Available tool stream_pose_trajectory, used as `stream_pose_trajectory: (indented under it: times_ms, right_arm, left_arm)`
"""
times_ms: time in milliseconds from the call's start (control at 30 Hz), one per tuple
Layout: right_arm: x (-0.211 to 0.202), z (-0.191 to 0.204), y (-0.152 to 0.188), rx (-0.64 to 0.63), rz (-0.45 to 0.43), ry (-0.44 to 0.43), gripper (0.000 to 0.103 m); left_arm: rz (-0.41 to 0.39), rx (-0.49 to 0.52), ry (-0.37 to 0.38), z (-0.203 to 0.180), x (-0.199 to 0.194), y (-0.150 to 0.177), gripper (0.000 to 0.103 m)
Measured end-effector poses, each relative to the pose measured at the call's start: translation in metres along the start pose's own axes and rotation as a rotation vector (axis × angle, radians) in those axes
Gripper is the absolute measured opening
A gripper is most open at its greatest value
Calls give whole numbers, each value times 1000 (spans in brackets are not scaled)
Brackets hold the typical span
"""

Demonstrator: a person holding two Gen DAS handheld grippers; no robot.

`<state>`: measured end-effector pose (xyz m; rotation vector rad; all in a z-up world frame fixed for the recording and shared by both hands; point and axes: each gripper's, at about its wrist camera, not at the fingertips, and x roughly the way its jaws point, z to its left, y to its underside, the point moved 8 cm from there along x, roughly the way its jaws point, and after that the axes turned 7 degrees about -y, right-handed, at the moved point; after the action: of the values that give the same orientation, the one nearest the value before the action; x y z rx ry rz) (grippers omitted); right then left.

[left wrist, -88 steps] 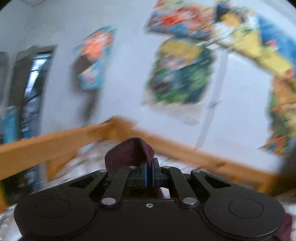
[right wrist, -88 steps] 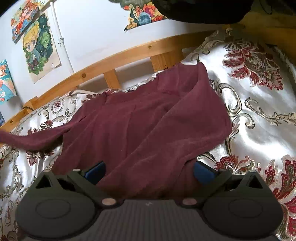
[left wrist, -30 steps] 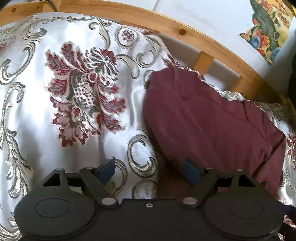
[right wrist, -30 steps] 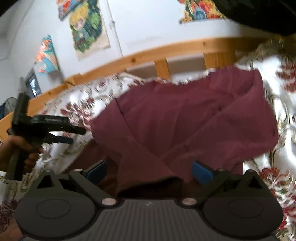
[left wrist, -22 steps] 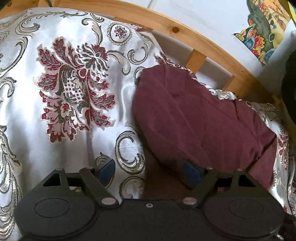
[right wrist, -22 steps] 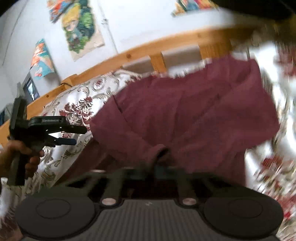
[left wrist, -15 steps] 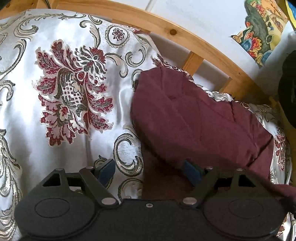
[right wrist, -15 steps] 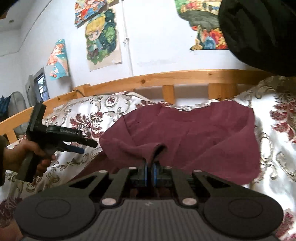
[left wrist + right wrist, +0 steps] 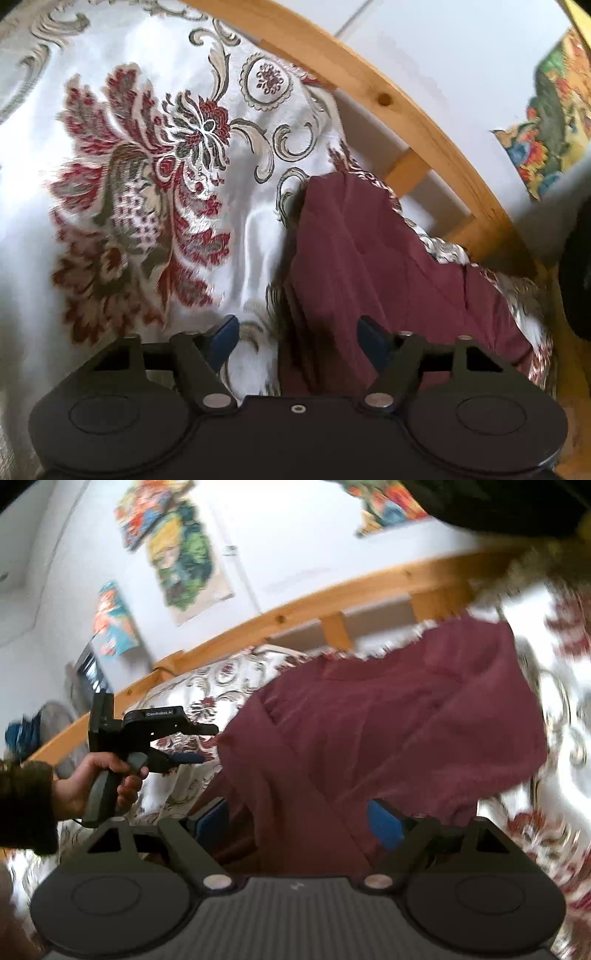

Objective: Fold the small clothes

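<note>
A dark red garment [image 9: 388, 731] lies partly folded on the flowered white bedspread [image 9: 122, 206]. Its left edge [image 9: 354, 258] runs up the left wrist view. My left gripper [image 9: 297, 334] hovers over that edge; its jaws are closing, the cloth edge lies between them and the pads do not press on it. In the right wrist view the left gripper [image 9: 205, 744] is held by a hand at the garment's left side. My right gripper [image 9: 299, 821] is at the garment's near edge, its jaws opening, with cloth lying loose between the blue pads.
A wooden bed rail [image 9: 332, 598] runs behind the bedspread, with a white wall and colourful posters [image 9: 181, 550] above it. A dark shape [image 9: 576, 273] sits at the right edge of the left wrist view. A person's hand and dark sleeve [image 9: 26, 805] are at the left.
The right gripper, shut on a fold of the garment half a second ago, has let go and stands wide. The left gripper has slid toward the garment's edge and its jaws have narrowed.
</note>
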<state>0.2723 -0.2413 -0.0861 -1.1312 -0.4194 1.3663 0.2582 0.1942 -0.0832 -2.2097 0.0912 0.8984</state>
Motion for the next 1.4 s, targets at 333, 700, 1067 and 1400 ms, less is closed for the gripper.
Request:
stream_pose_trajectory:
  times_ms: [333,700,1067,1400]
  right_arm:
    - [19,-36,23,70,74,116,8]
    - [18,-30,26,94,95,82,5]
    - [26,-28,28,128,102,36,36]
    - [29,-20,28,-22,197,127,6]
  left_arm:
    - [-72,70,29,-26,8,-8,7]
    - [-54,-86,-78,29,5,-15,30]
    - [11,22,-1,22,5,13,17]
    - [33,44,-45,20,2,19,25]
